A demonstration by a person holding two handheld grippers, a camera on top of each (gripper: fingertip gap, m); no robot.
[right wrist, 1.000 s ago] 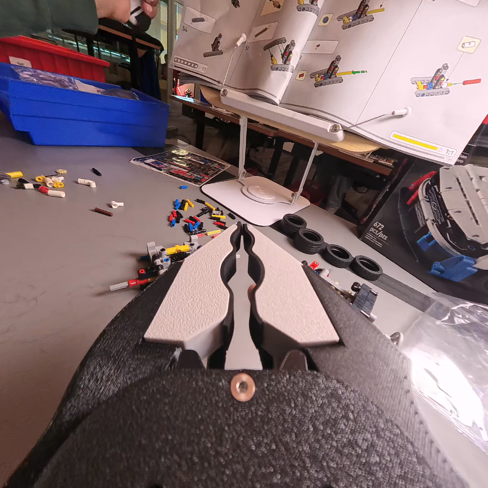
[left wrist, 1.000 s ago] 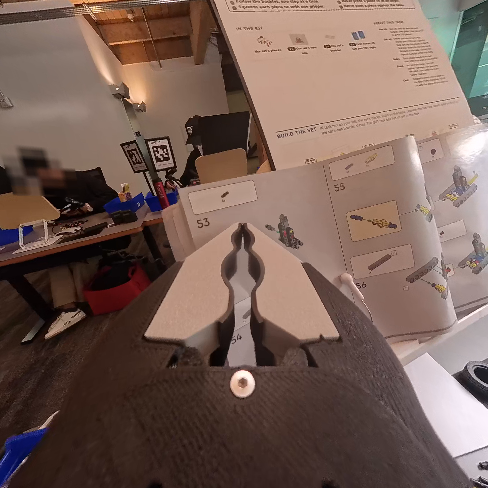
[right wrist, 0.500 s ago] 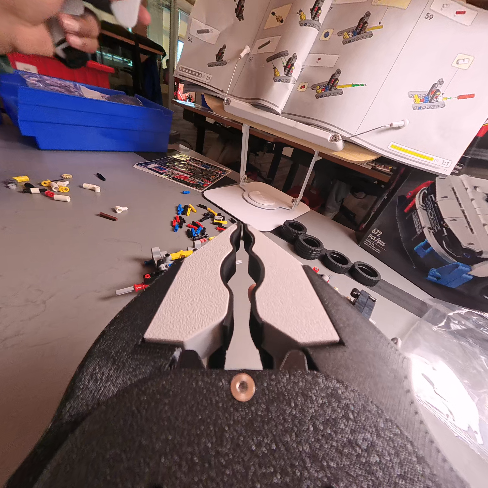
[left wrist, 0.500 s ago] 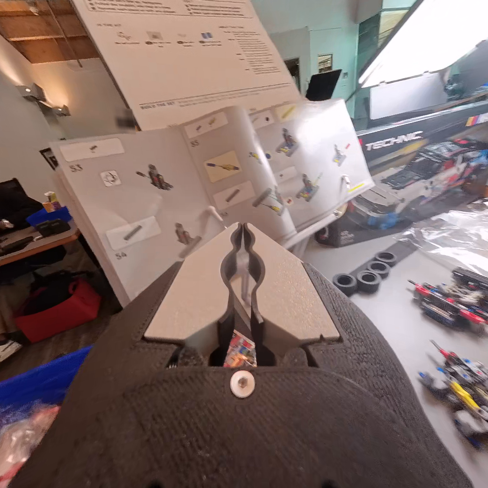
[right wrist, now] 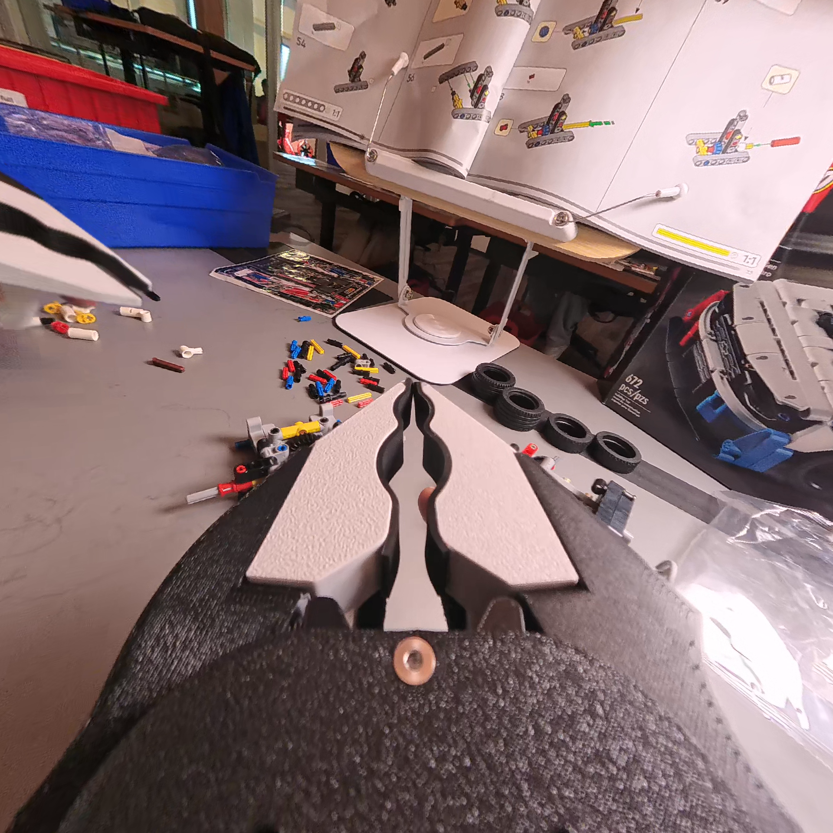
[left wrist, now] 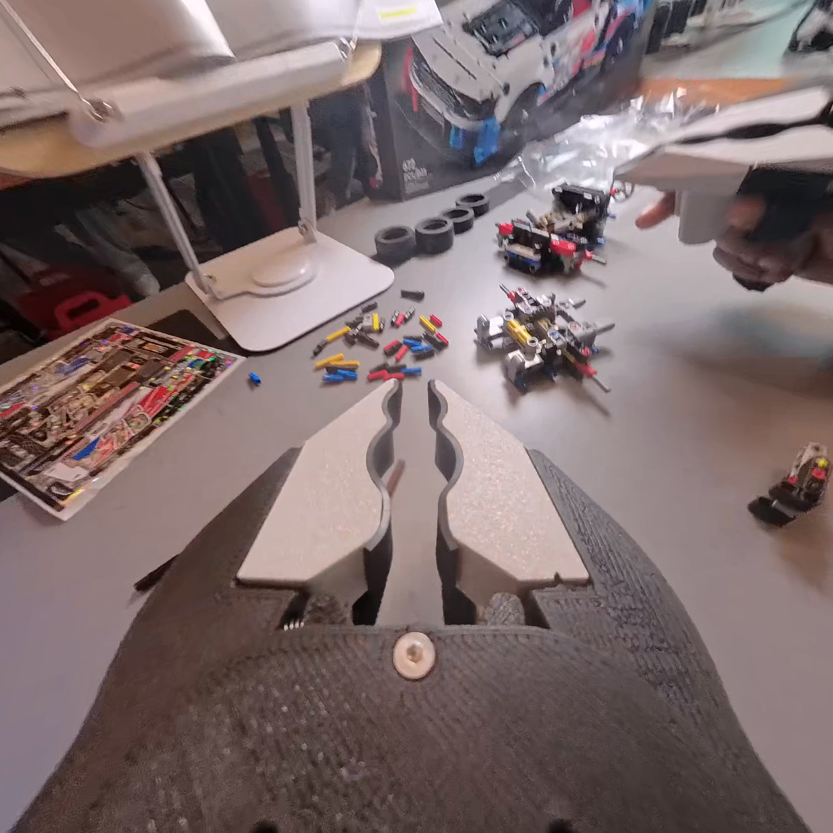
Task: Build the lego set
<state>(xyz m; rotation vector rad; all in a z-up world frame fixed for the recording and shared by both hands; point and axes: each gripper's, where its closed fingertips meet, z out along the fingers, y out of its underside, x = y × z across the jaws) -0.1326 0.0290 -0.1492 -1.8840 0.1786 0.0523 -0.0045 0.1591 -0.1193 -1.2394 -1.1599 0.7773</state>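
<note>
Left gripper (left wrist: 414, 386): jaws a little apart, nothing clamped – over bare grey worktop (left wrist: 180, 450); brown rod (left wrist: 394, 474) seen through the gap, lying below.
Right gripper (right wrist: 413, 386): jaws together, bare.
Just ahead: scattered pins (left wrist: 383, 345), red, blue, yellow, black.
Beside: grey-yellow assembly (left wrist: 541, 342); sticker sheet (left wrist: 90, 405) at left.
Farther: white stand base (left wrist: 293, 288), four tyres (left wrist: 432, 230) in a row – dark box (right wrist: 730, 374) behind.

Counted on the table: four black tyres (right wrist: 554, 419), one sticker sheet (right wrist: 297, 281), one book stand (right wrist: 428, 336), one open booklet (right wrist: 586, 90), two blue bins (right wrist: 135, 198).
</note>
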